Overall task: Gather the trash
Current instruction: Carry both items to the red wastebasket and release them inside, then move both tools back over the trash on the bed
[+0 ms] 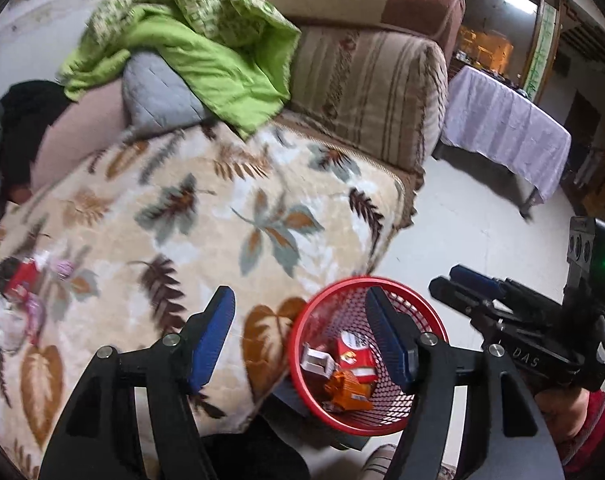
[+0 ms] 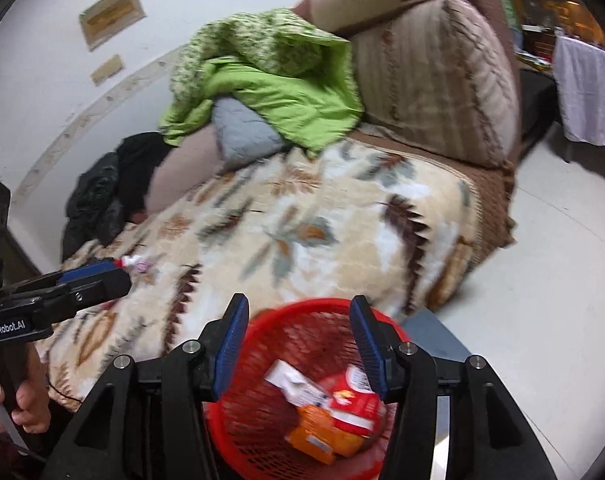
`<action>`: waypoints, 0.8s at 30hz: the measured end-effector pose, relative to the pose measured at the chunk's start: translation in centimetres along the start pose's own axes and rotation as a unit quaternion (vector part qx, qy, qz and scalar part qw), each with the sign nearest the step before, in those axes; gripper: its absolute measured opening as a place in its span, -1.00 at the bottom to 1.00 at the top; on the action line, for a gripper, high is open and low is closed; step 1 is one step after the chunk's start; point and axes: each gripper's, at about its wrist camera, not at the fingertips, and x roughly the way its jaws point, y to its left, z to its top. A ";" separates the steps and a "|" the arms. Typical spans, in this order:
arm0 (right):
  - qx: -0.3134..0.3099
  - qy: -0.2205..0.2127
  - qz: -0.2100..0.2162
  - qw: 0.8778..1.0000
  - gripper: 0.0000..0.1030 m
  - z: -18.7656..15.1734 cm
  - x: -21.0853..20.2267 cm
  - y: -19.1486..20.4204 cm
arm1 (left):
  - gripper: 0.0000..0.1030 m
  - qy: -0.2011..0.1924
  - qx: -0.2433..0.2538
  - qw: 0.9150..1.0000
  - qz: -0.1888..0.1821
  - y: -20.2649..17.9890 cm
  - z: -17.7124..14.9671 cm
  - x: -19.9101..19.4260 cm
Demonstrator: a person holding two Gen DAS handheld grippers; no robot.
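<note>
Both grippers hang empty, jaws partly apart, above the red mesh basket [image 1: 366, 356]. The remaining wrappers [image 1: 20, 284] lie toward the blanket's [image 1: 206, 216] left edge, nearer the left gripper [image 1: 300, 334] than the right gripper [image 2: 298, 344].

- A sofa [image 1: 366, 92] with striped brown cushions carries the things; a cream blanket with a leaf pattern [image 1: 206, 216] is spread over its seat.
- On the blanket near its left edge lies a small cluster of wrappers [image 1: 22, 284], red, white and pink, blurred.
- Further back on the seat rest a grey quilted pillow [image 1: 158, 96], a crumpled green quilt [image 1: 206, 40] draped partly over it, and dark clothing [image 1: 26, 120] at the far left.
- The pale floor [image 1: 462, 232] beside the sofa carries a red mesh basket [image 1: 326, 300] standing against the blanket's edge.
- Inside the basket lie a red packet [image 1: 356, 354], an orange packet [image 1: 348, 392] and a white wrapper [image 1: 314, 362].
</note>
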 end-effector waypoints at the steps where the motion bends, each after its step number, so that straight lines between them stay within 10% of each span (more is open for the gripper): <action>1: -0.003 -0.003 0.009 1.000 0.09 0.0 -0.2 0.5 | 0.29 -0.007 -0.001 1.000 0.008 0.2 0.2 -0.6; 24: -0.076 0.009 0.068 0.995 0.09 -1.4 0.4 9.7 | 0.30 -0.055 -0.066 0.993 0.076 8.1 -3.6 -7.4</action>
